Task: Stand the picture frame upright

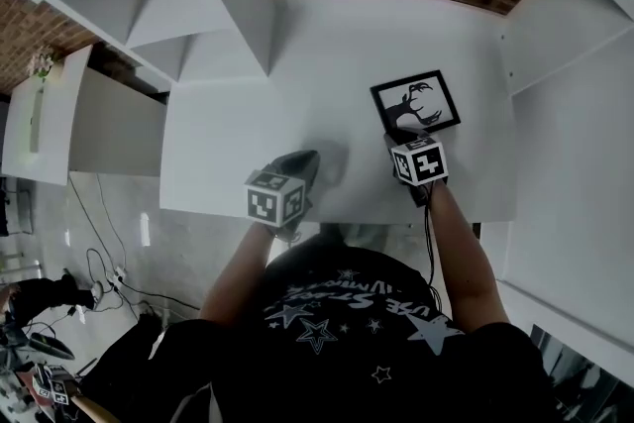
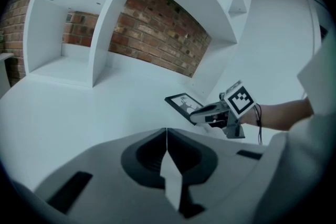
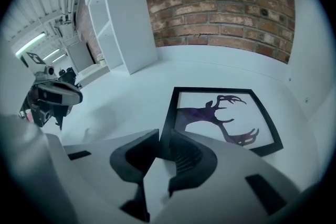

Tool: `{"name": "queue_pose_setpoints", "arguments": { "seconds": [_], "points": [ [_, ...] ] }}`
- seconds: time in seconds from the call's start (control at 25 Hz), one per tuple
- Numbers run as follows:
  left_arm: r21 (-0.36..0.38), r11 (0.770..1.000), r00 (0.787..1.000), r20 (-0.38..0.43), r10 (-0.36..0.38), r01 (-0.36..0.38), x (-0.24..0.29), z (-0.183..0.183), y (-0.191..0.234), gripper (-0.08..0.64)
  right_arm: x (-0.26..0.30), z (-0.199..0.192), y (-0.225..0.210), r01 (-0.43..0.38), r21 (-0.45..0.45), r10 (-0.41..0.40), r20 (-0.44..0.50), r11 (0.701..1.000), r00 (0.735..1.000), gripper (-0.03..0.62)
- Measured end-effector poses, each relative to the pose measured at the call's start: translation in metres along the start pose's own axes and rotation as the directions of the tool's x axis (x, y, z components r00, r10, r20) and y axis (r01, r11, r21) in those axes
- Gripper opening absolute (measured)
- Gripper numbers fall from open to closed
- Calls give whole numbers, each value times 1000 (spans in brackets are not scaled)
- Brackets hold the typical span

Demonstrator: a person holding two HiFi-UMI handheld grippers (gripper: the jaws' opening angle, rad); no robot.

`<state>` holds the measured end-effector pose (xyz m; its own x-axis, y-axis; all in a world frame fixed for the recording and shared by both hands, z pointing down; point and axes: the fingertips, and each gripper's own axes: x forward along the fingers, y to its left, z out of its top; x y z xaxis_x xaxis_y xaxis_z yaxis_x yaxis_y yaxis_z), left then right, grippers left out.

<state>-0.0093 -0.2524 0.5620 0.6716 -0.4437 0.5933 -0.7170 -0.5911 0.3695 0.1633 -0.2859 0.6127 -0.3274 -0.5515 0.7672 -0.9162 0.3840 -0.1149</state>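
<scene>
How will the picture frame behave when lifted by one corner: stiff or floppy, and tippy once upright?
Probably stiff: the frame has straight black edges and no sag where the right tongs pinch its corner. Likely light, being thin. Upright on the smooth table, it may tip or slide.

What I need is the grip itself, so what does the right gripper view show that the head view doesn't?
Only the right gripper view: the right tool with its jaws shut on the picture frame at its near corner. Only the head view: the person's forearms, starred shirt, the floor. Both: that tool, the left tool, the frame, white table, brick wall.
</scene>
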Motion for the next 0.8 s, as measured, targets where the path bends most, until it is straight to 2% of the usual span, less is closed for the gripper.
{"name": "queue_pose_setpoints", "arguments": {
  "seconds": [0.32,0.8],
  "points": [
    [8,1000,1000,5,18,-19,-11,-16,-19,18,-17,-26,43,-118,-104,119,1,988,993,78],
    [1,998,998,-10,61,-61,-21,-49,-51,18,-47,-68,72,-258,-244,256,-43,935,966,78]
  ]
}}
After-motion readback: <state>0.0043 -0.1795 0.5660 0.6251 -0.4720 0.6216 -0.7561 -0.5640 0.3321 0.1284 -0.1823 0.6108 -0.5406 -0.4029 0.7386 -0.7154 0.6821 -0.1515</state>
